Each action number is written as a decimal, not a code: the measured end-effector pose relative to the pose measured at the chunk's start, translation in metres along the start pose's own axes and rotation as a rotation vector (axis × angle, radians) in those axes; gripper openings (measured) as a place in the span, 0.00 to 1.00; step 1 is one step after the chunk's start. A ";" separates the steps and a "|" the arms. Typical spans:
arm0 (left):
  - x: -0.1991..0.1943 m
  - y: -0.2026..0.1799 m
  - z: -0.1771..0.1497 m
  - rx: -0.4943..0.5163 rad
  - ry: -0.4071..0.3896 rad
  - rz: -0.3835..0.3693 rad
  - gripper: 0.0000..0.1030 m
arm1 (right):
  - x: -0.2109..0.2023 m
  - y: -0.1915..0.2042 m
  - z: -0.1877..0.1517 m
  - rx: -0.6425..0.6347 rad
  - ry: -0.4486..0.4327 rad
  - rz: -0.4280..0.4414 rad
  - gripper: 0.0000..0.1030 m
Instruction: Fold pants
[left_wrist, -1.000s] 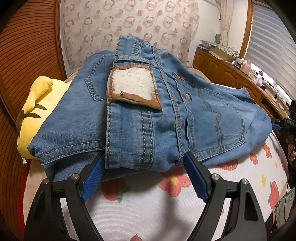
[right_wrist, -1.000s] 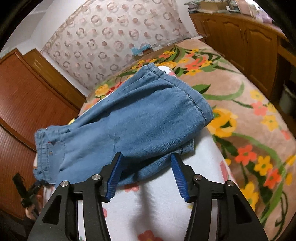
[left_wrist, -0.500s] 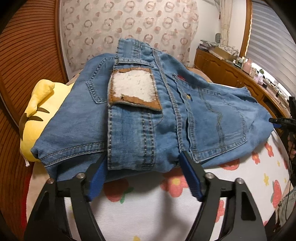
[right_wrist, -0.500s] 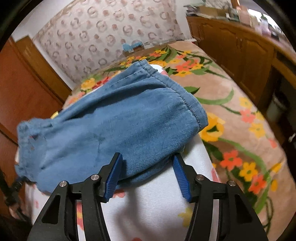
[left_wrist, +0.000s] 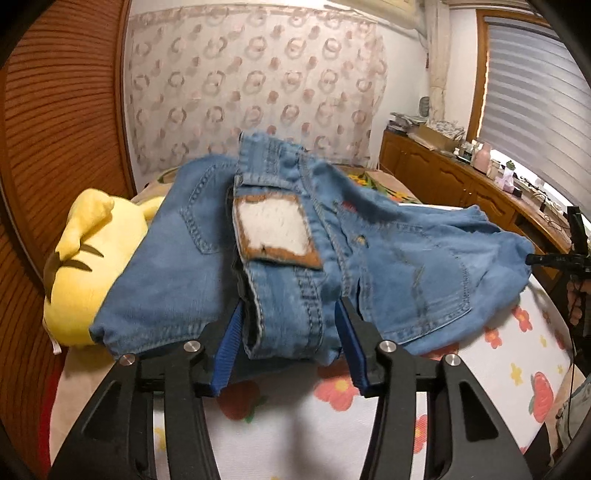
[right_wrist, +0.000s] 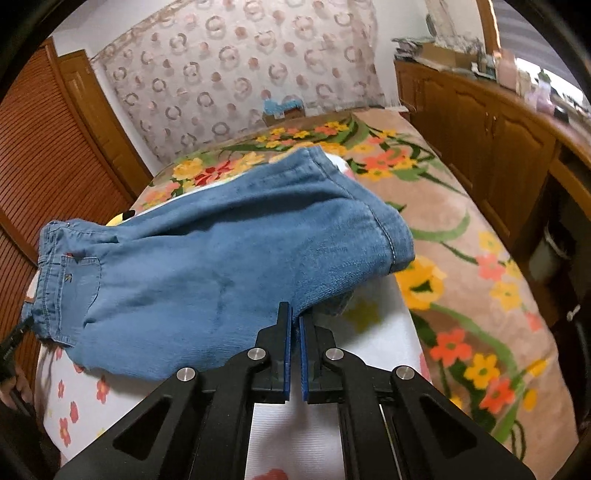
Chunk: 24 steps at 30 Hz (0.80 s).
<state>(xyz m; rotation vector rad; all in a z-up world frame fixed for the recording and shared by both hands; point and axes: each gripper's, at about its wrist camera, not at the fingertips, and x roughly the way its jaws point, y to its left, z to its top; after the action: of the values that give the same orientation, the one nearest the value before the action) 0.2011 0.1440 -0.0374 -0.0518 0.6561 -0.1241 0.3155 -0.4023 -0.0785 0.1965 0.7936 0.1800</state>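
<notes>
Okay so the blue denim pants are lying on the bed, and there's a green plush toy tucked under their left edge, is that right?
Not quite: the plush toy is yellow, not green, as the left wrist view shows. The rest holds: the blue denim pants lie on the bed, with the toy tucked under their left edge.

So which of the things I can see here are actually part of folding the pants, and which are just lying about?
Part of the job:
- blue denim jeans
- left gripper, jaws just closing around the waistband
- right gripper, jaws just clamped on the leg's edge

Just lying about:
- yellow plush toy
- white flower-print sheet
- floral beige blanket
- wooden sideboard
</notes>
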 end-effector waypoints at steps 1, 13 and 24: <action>0.002 -0.002 0.002 0.007 0.010 0.004 0.50 | 0.001 0.000 0.000 -0.007 -0.002 0.000 0.03; 0.001 -0.005 0.008 0.012 0.010 0.072 0.15 | -0.008 0.007 0.004 -0.080 -0.058 -0.008 0.03; -0.072 -0.019 0.048 -0.002 -0.153 0.070 0.09 | -0.067 0.017 -0.011 -0.144 -0.220 0.005 0.02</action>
<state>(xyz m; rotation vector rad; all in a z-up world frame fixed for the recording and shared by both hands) 0.1721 0.1350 0.0460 -0.0401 0.5048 -0.0517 0.2599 -0.4005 -0.0360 0.0804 0.5595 0.2152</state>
